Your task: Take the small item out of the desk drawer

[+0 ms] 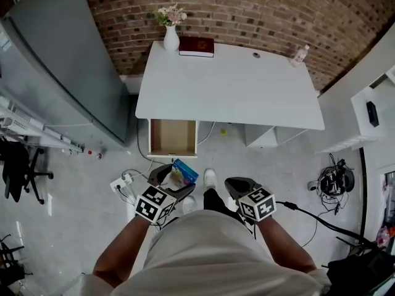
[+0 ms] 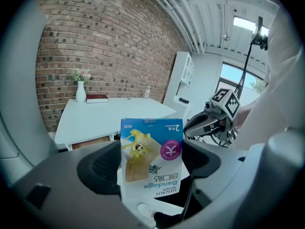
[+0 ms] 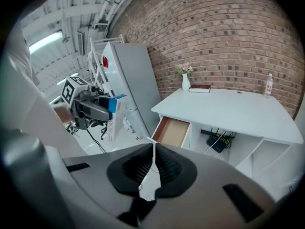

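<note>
Floor [image 1: 213,156] lies open between drawer [image 1: 173,155] and box [image 1: 184,171] in left gripper [image 1: 171,180].

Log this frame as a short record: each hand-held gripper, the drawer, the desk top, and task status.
left hand-held gripper: shut on bandage box, held up clear of the desk
right hand-held gripper: shut, nothing between the jaws
drawer: pulled open under the desk's left end; no item visible inside
desk: vase of flowers, dark red book, small bottle, all along the far edge
person: standing back from the desk
task status: box appears to be out of the drawer; drawer not closed
</note>
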Action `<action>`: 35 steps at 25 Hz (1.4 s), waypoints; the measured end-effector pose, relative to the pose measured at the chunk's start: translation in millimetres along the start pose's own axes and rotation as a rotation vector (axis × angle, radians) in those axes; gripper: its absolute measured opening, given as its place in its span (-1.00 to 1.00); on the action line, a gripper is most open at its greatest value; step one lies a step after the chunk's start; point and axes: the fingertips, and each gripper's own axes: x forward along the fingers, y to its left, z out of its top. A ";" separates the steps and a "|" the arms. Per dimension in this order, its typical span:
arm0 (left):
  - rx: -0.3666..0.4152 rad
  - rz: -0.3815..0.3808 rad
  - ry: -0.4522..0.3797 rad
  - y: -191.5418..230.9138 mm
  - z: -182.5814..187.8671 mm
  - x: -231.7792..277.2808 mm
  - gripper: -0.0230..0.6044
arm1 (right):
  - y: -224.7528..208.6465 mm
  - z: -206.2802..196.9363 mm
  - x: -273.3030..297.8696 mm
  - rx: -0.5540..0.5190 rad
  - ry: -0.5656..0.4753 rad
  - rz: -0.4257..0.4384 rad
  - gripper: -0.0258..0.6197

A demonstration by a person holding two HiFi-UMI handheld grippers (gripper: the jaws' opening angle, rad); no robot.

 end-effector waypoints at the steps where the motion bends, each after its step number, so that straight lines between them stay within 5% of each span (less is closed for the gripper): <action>1: 0.000 0.002 0.001 -0.2 -1.0 -1.4 0.32 | 2.9 -0.6 -0.4 -0.002 0.001 0.003 -0.79; 18: -0.077 0.008 0.007 6.6 -15.7 -15.4 0.32 | 21.3 4.6 -3.6 -0.021 -0.030 -0.007 -0.80; 35: -0.060 -0.017 0.039 11.0 -14.3 0.4 0.32 | 16.0 3.5 2.3 -0.010 -0.028 -0.020 -0.82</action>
